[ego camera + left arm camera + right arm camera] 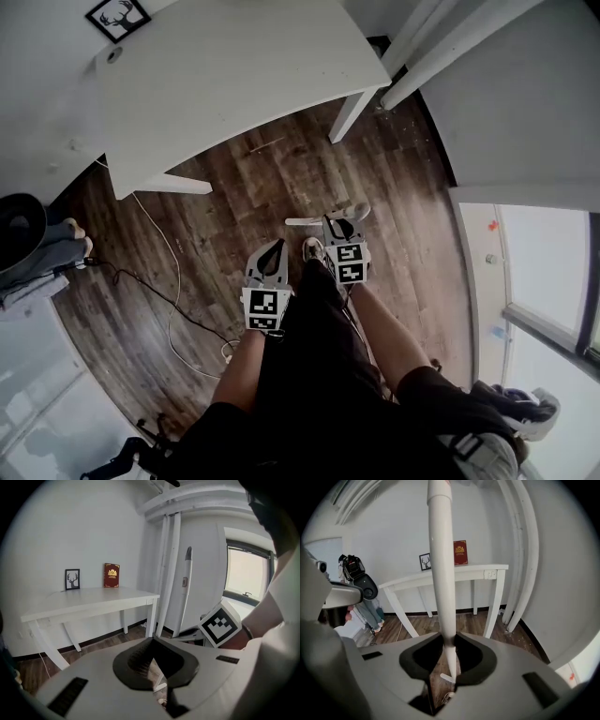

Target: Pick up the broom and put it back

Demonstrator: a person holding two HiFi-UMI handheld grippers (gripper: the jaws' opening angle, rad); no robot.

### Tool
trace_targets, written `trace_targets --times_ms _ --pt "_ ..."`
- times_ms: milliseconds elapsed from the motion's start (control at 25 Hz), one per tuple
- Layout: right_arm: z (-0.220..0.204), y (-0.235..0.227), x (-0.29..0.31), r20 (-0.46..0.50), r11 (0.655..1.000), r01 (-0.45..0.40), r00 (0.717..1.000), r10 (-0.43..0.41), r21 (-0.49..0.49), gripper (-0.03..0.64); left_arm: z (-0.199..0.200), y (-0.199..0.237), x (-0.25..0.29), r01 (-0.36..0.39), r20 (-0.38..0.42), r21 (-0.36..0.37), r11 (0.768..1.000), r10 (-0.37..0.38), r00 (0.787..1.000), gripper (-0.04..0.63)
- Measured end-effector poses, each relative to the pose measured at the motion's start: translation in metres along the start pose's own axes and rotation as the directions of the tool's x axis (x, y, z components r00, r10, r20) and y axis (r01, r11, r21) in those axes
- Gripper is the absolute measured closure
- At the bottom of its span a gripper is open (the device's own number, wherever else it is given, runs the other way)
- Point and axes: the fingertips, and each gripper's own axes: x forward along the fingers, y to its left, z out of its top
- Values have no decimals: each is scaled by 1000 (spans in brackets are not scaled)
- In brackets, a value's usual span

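Note:
The broom has a long white handle that rises upright through my right gripper, whose dark pads press on it from both sides. From the left gripper view, the broom stands before the white wall with its grey tip on top, beside the right gripper's marker cube. From the head view, the broom shows foreshortened just beyond my right gripper. My left gripper hangs to its left above the wooden floor. In its own view, the left gripper has its tips together with nothing held.
A white table stands ahead against the wall, bearing a small framed picture and a red book. White slanted posts lean at the right corner. A cable trails over the floor, and a person's legs sit at the left.

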Motion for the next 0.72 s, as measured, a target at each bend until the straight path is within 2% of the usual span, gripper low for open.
trace_targets --times_ms 240,440,600,720 --pt "11 -38 57 -23 998 -40 999 39 -47 517 10 6 64 40 -27 43 998 -39 999 595" --pt "31 -59 92 4 994 -45 999 46 -102 517 21 19 101 41 -24 45 998 -40 999 595" --pt "57 -72 122 22 991 -55 998 58 -122 517 27 24 123 43 -33 80 996 -41 999 595" --pt "68 -80 137 24 990 -64 997 68 -124 517 32 30 124 11 -28 41 999 -10 1000 595"
